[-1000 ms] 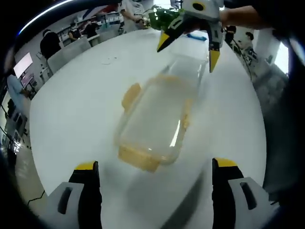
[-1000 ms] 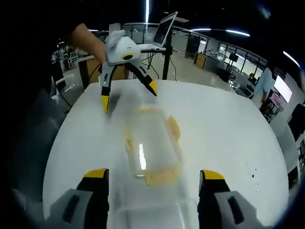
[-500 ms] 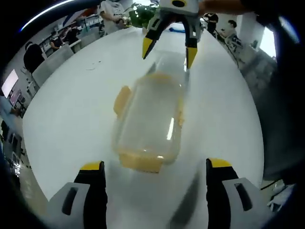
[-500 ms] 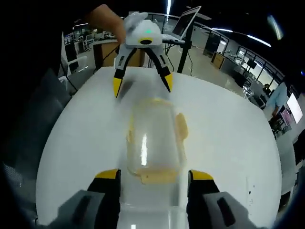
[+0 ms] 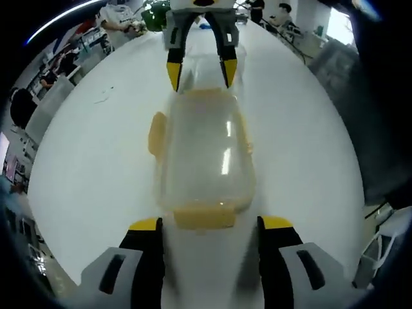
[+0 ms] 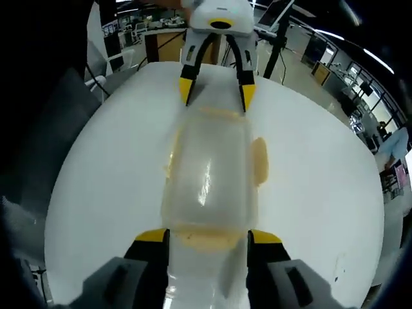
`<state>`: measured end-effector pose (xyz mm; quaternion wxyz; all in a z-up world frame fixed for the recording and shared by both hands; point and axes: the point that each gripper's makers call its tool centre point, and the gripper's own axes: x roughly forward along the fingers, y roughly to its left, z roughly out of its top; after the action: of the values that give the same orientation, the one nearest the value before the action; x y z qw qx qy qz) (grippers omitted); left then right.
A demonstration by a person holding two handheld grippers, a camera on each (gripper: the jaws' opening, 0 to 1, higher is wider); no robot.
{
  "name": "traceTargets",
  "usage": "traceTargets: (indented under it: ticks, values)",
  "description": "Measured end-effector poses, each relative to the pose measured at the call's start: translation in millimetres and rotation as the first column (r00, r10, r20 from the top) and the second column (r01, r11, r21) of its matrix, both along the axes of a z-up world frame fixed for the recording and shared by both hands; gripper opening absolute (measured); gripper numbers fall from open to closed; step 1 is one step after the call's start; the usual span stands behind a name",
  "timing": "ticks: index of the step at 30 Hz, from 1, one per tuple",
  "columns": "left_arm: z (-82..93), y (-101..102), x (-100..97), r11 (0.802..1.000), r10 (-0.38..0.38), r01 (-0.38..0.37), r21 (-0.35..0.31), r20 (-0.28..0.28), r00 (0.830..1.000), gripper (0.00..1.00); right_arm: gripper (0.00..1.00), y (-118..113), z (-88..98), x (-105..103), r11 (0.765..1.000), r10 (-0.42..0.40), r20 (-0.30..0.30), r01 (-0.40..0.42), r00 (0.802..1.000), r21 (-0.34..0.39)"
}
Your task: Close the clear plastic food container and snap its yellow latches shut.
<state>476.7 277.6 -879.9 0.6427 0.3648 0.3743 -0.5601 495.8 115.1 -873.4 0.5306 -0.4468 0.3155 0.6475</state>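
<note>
On a white round table [image 5: 90,148], clear plastic food container [image 5: 203,158] lying lid-down-looking, long axis running straight between the two facing grippers, yellow latches [image 5: 205,217] at ends and sides, no readable writing, left gripper [image 5: 209,225] and right gripper [image 6: 207,237] both spread, straddling opposite ends.

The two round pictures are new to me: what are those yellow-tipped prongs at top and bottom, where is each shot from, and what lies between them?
No robot arm here: a person holds a pair of tongs in each hand, and a camera rides on each. In the left gripper view, the left tongs rise from the bottom, and the right tongs face them at the top. The right gripper view is the reverse: right tongs below, left tongs above. Between them, a clear container with yellow latches lies on a white table. Both tongs are open at its two ends; neither grips it.
</note>
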Motion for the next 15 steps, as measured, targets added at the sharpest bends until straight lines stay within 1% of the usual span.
traceTargets:
  ticks: [2, 3, 4, 6, 7, 8, 9, 10, 11, 15]
  values:
    - [0.0, -0.6, 1.7, 1.000, 0.009, -0.009, -0.005, -0.005, 1.000, 0.56, 0.46, 0.4, -2.7, -0.4, 1.000, 0.018, 0.001, -0.018, 1.000, -0.015]
    - [-0.1, -1.1, 1.4, 1.000, 0.010, -0.011, -0.007, -0.011, 1.000, 0.54, 0.46, 0.3, -3.5, 0.5, 0.999, 0.030, 0.012, -0.030, 0.999, -0.023]
    - [-1.1, -0.9, 0.9, 1.000, 0.009, -0.009, -0.004, -0.019, 1.000, 0.51, 0.45, 0.6, -4.9, 0.2, 0.999, 0.035, 0.009, -0.035, 0.999, -0.032]
    - [-4.4, 2.7, 2.2, 1.000, -0.016, 0.016, 0.026, 0.003, 1.000, 0.45, 0.43, -1.7, -7.1, 1.9, 0.998, 0.041, 0.005, -0.041, 0.999, -0.055]
    - [-6.5, 3.9, 0.2, 0.999, -0.031, 0.032, 0.033, -0.008, 0.999, 0.42, 0.40, -3.5, -8.4, 2.5, 0.997, 0.039, 0.002, -0.038, 0.999, -0.068]
    - [-5.4, 1.7, 2.1, 1.000, -0.015, 0.015, 0.020, -0.005, 1.000, 0.40, 0.40, -2.5, -8.3, 2.7, 0.997, 0.037, 0.002, -0.037, 0.999, -0.063]
    - [-3.4, 1.1, 1.9, 1.000, -0.011, 0.011, 0.021, -0.005, 1.000, 0.36, 0.40, -1.2, -6.9, 3.6, 0.998, 0.022, -0.002, -0.022, 1.000, -0.062]
    - [-3.0, -1.3, 2.4, 1.000, -0.025, 0.025, 0.017, 0.001, 1.000, 0.36, 0.39, -0.1, -6.5, 3.3, 0.998, 0.017, -0.008, -0.018, 1.000, -0.060]
    - [-3.1, 0.0, 3.3, 0.999, -0.020, 0.020, 0.026, -0.002, 1.000, 0.36, 0.39, -0.7, -6.9, 3.3, 0.998, 0.020, -0.009, -0.021, 1.000, -0.066]
    - [-2.8, 1.0, 5.1, 1.000, -0.015, 0.015, 0.027, -0.012, 1.000, 0.36, 0.39, -1.9, -6.4, 4.2, 0.996, -0.009, -0.015, 0.008, 1.000, -0.086]
